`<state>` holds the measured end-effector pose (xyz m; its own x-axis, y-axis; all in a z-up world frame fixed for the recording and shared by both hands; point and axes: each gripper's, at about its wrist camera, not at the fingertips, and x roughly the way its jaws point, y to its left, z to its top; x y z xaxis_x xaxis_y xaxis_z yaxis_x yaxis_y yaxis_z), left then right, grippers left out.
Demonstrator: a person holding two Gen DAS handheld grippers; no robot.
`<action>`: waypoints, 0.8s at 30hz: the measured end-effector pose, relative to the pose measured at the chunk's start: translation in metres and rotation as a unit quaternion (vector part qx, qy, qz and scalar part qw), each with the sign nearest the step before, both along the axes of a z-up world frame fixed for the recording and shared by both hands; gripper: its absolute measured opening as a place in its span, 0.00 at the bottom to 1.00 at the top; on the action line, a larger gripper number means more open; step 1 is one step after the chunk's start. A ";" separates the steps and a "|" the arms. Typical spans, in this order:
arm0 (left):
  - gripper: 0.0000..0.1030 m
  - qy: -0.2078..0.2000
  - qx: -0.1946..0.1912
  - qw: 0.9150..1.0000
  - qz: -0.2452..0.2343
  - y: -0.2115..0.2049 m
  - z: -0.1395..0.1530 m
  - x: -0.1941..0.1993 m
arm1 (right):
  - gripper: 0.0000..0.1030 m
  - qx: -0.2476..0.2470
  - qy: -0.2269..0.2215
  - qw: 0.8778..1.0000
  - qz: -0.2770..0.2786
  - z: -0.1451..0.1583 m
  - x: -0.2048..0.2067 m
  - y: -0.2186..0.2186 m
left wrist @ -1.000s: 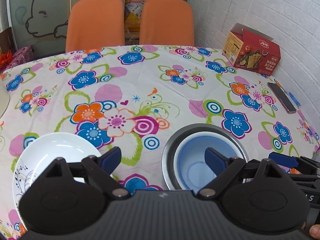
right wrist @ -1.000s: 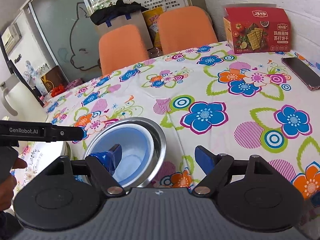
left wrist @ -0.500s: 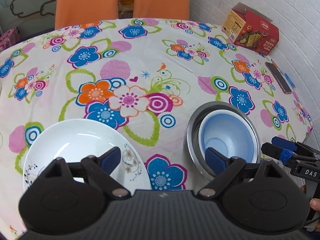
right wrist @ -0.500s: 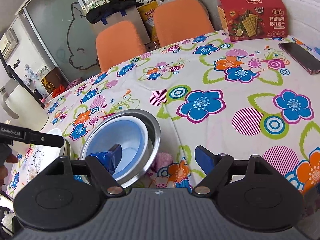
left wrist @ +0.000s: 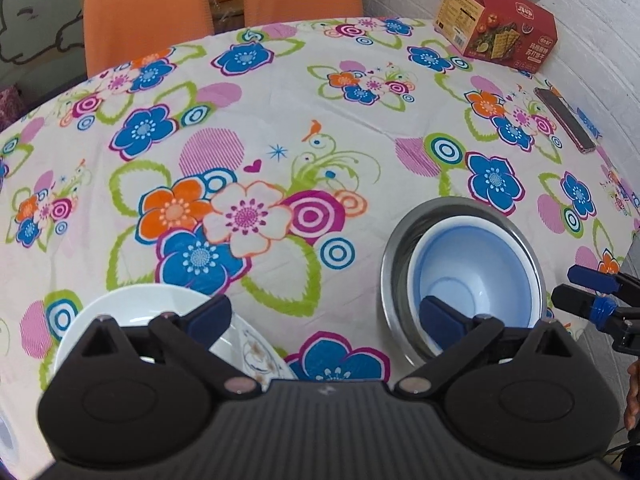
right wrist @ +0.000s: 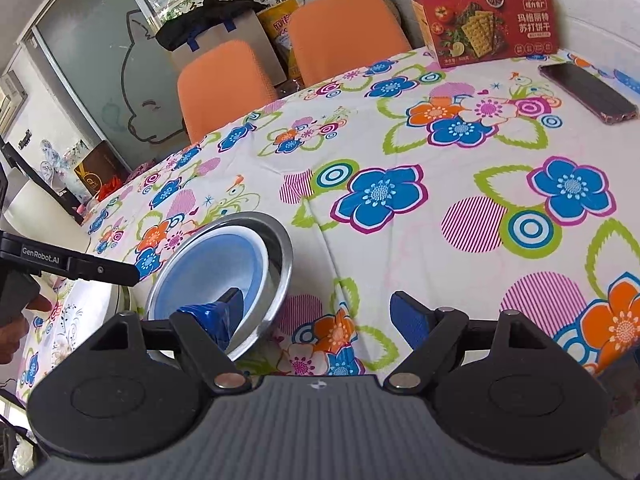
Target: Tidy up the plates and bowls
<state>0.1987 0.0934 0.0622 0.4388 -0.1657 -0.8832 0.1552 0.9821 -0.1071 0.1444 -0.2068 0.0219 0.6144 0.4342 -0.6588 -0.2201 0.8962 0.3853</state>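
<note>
1. A blue bowl [left wrist: 472, 276] is nested upright inside a wider steel bowl [left wrist: 394, 264], pushed toward the steel rim's far right side.
2. A white plate [left wrist: 132, 304] with a faint floral print is laid flat, well apart to the left.

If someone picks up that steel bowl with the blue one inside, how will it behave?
The steel bowl looks thin-walled, so probably light and stiff. Its shiny rim may slip between gripper pads. The blue bowl sits loosely and off-centre inside, so it could shift or rattle if tilted.
</note>
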 end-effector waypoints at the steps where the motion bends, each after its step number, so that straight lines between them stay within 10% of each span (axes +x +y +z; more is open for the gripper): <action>1: 0.97 -0.004 0.010 1.000 -0.003 -0.003 0.000 0.001 | 0.65 0.001 0.001 1.000 0.002 0.000 0.000 0.001; 9: 0.99 -0.009 0.051 0.998 -0.027 -0.014 -0.013 0.008 | 0.65 -0.004 -0.001 1.000 0.011 0.001 -0.005 0.000; 24: 0.98 -0.005 0.015 1.000 -0.012 -0.001 -0.011 0.015 | 0.65 -0.004 0.008 1.000 0.006 -0.003 -0.002 -0.005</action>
<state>0.2140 0.0922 0.0512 0.4432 -0.1499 -0.8838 0.1800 0.9807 -0.0761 0.1422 -0.2123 0.0192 0.5979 0.4365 -0.6723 -0.2248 0.8964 0.3820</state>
